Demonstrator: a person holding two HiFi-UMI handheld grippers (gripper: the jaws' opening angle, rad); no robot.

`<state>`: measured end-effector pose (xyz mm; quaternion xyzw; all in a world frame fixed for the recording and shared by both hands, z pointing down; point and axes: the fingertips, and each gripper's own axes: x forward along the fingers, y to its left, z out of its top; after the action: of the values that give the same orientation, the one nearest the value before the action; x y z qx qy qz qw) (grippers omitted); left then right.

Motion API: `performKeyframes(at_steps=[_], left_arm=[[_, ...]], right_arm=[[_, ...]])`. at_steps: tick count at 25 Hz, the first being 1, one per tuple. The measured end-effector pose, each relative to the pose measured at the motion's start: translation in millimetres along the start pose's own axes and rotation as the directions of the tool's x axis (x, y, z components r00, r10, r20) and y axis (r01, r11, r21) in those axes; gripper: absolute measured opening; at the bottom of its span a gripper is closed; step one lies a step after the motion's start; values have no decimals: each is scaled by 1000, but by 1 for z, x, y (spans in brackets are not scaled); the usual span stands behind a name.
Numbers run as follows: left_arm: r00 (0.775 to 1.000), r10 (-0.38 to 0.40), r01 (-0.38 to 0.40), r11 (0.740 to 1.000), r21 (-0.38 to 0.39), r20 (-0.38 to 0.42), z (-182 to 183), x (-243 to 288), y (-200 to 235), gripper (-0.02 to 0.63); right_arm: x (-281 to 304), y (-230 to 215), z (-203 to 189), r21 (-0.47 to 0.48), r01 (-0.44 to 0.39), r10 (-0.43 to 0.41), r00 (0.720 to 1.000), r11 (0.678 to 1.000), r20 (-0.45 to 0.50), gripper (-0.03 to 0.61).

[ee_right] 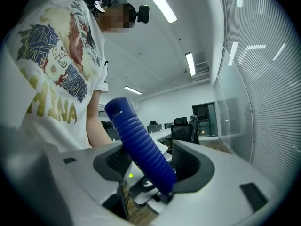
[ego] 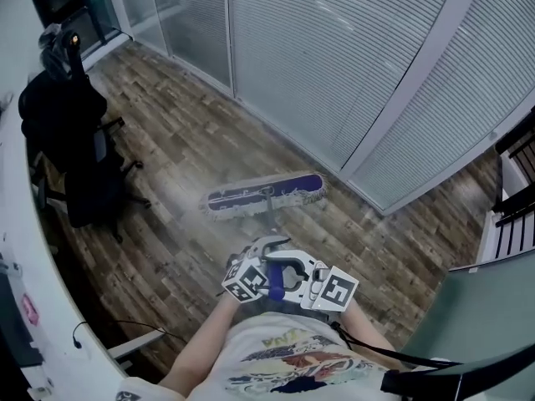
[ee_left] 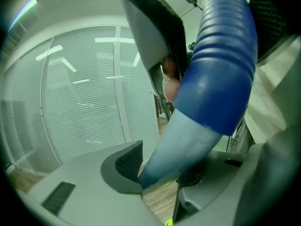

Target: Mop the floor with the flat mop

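The flat mop head [ego: 266, 194], purple with a white fringe, lies on the wood floor [ego: 192, 149] ahead of me, and its thin pole runs back to my hands. Both grippers hold the handle close in front of my body. My left gripper [ego: 255, 267] [ee_left: 160, 168] is shut on the mop handle [ee_left: 221, 69] where the ribbed blue grip meets the pale pole. My right gripper [ego: 303, 272] [ee_right: 150, 166] is shut on the ribbed blue grip [ee_right: 141, 145], whose free end sticks up toward my shirt.
A black office chair [ego: 71, 140] draped with a dark jacket stands at the left by a curved white desk [ego: 17, 249]. A glass partition with blinds [ego: 334, 57] runs diagonally behind the mop. A cable [ego: 125, 324] lies on the floor near my feet.
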<state>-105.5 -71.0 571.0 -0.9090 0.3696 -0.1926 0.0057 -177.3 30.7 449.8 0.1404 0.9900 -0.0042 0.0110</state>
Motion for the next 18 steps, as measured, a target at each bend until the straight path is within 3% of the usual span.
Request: performKeyframes(at_steps=[9,14,18], left_arm=[[999,-1,2,1000,21,-35,6,72,121,121],[998,-18,20,999,30,-59,4,76,127,120],[999,2,0,999,38,-54,1,69,100,117]], right_arm=[[-15,-142,-2,55,56,-57,998,997,20,249],[-15,-151,-4,86,59,-60,998,995,14,253],[-19,-120,-12,106,41,-38,999,993,-34,256]])
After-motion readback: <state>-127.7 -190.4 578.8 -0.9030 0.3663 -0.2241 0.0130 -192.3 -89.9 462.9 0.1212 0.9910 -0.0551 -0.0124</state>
